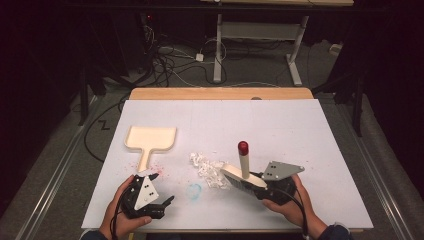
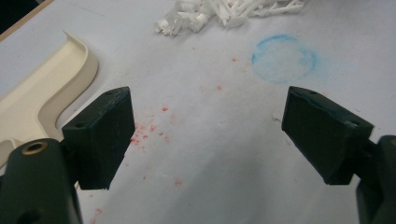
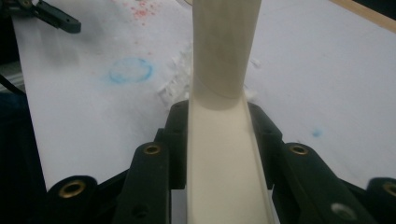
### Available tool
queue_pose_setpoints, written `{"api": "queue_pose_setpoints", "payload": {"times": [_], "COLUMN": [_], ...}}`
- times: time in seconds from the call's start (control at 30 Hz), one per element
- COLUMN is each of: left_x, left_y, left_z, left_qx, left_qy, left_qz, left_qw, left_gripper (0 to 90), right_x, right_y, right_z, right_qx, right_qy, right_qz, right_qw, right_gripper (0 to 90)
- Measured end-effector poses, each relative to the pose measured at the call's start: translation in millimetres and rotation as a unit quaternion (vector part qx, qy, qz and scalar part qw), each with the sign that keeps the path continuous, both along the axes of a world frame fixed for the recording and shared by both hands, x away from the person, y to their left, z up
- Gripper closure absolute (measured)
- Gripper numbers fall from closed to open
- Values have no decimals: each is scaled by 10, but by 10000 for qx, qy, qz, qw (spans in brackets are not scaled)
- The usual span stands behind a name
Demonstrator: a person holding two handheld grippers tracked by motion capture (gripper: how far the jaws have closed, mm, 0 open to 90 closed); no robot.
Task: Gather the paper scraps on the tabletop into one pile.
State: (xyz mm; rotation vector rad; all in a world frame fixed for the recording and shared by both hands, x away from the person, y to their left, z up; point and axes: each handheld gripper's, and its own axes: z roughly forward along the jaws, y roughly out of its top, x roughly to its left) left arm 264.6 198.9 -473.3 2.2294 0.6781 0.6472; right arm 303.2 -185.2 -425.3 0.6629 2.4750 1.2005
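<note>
High view first: nearest me, my left hand [image 1: 120, 212] holds the left gripper [image 1: 162, 192] low over the near left part of the white table [image 1: 310, 130], its jaws spread wide with nothing between them. My right hand [image 1: 290, 205] holds the right gripper [image 1: 248, 181] at the near right, its grey plate [image 1: 281, 170] on top. That gripper's jaws are closed on the cream base of a brush [image 1: 243, 172], whose pale handle rises upright and ends in a red tip [image 1: 243, 147].

From the left gripper view, my two black jaws stand far apart over bare tabletop, empty. Between them lie small red specks [image 2: 149, 128], and a little farther off a faint blue ring [image 2: 284, 58] is marked on the surface. Beyond that sits a pile of white scraps [image 2: 224, 14]. At the left edge is the curved cream rim of the dustpan [image 2: 51, 88].

From the right gripper view, the brush [image 3: 226, 154] fills the gap between my jaws, which press against both its sides; its handle climbs out of the top of the picture. Past it I see the blue ring [image 3: 130, 70], the white scraps [image 3: 175, 86] and, far off at the upper left, the left gripper [image 3: 51, 16].

Back in the high view, the scraps [image 1: 207, 170] lie just left of the brush, the blue ring [image 1: 194, 190] nearer me, and the dustpan [image 1: 150, 140] rests farther out on the left, its handle pointing toward my left gripper. Beyond the table's wooden far edge are cables [image 1: 170, 60] on the floor and the legs of another table [image 1: 260, 35].
</note>
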Motion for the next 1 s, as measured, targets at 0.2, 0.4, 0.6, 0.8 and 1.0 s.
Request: {"api": "queue_pose_setpoints", "payload": {"times": [0.2, 0.4, 0.6, 0.8, 1.0], "left_x": [3, -10, -19, 9, 21], "left_y": [15, 24, 55, 11, -10], "left_z": [0, -13, 7, -1, -13], "left_qx": [-51, -8, -70, -55, -19], "left_qy": [14, 40, 38, 57, 82], "left_qz": [36, 35, 73, 45, 7], "left_qw": [10000, 10000, 9999, 10000, 10000], "left_gripper": [164, 164, 165, 166, 166], "right_x": [155, 176, 124, 289, 526], "right_y": [215, 130, -148, -157, 85], "right_z": [-17, 137, 319, 163, -166], "right_qx": [68, 350, 644, 249, 128], "right_qy": [-209, -302, -420, -727, -651], "right_qz": [32, 24, -257, -1102, -1543], "right_qw": [9998, 9989, 9967, 9909, 9858], "right_gripper": [679, 679, 678, 679, 679]}}
